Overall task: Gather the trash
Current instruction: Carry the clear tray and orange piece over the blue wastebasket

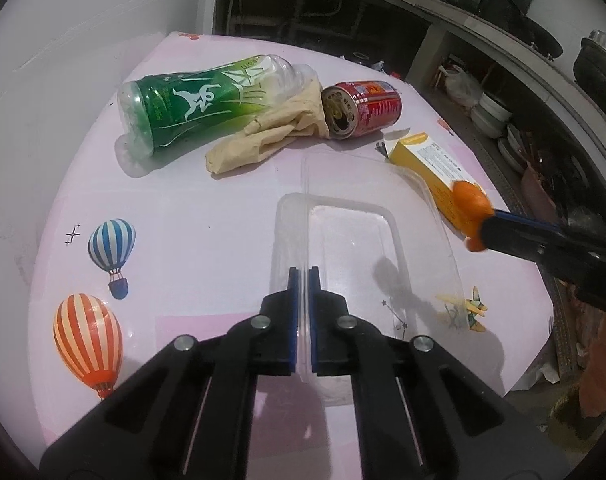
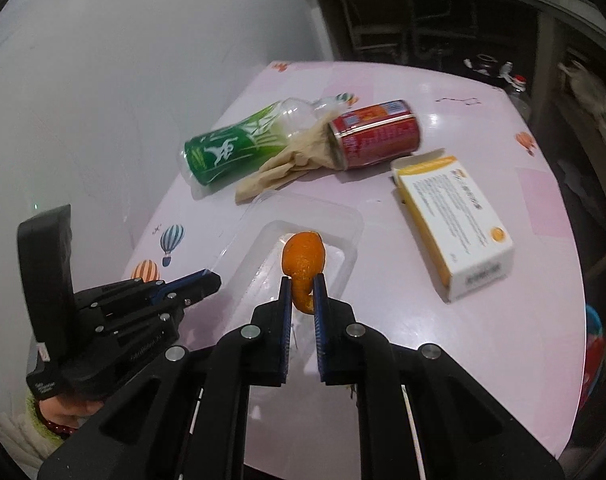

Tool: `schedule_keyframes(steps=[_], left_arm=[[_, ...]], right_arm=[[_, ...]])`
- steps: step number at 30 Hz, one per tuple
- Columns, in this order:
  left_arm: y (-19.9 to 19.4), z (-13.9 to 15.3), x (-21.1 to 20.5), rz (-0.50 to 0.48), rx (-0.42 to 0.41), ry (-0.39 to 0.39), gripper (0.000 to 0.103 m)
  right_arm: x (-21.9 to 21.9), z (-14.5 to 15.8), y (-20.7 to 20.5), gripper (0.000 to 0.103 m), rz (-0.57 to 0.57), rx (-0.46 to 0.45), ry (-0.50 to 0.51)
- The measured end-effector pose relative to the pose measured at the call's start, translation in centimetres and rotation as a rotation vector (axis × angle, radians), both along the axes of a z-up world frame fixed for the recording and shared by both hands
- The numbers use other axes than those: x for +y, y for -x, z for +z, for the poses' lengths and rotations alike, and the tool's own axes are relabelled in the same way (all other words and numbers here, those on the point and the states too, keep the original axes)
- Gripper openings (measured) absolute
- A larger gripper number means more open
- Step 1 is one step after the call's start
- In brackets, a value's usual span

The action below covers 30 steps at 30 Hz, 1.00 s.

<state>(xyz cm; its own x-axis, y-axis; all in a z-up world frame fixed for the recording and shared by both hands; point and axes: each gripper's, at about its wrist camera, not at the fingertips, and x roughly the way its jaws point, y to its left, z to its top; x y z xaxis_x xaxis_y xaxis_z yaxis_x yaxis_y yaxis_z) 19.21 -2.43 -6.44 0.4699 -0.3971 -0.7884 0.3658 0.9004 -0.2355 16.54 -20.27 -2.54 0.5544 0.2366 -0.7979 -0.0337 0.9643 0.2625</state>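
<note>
Left hand-held gripper [image 1: 303, 276] pinches the clear tray's [image 1: 423, 196] rim; only the right view shows the right hand-held gripper [image 2: 302, 286] clamping orange peel [image 2: 303, 256].

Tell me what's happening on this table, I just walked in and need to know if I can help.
A person is clearing trash with two handheld grippers. The left gripper is shut on the wall of a clear plastic tray. The right gripper pinches an orange peel and holds it over the tray. A green bottle, red can, beige glove and yellow box are still lying on the pink table.
</note>
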Motion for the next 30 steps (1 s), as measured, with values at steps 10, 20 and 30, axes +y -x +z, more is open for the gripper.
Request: schedule_keyframes(steps=[10,20,30], left_arm=[[1.8,3.1,0.4,0.011,-0.085,0.019,0.002],[4.5,7.1,-4.7,-0.111,-0.179,0.019,0.002],[7.2,8.7,-17.5,-0.373,-0.206,0.009,0.002]], right_arm=[[-3.7,0.8,4.2,0.011,-0.126,-0.065,-0.110],[-10.1,2.0,11.6,0.011,-0.315,-0.171,-0.183],[-19.5,1.5,21.4,0.011,-0.604,-0.234,-0.214]])
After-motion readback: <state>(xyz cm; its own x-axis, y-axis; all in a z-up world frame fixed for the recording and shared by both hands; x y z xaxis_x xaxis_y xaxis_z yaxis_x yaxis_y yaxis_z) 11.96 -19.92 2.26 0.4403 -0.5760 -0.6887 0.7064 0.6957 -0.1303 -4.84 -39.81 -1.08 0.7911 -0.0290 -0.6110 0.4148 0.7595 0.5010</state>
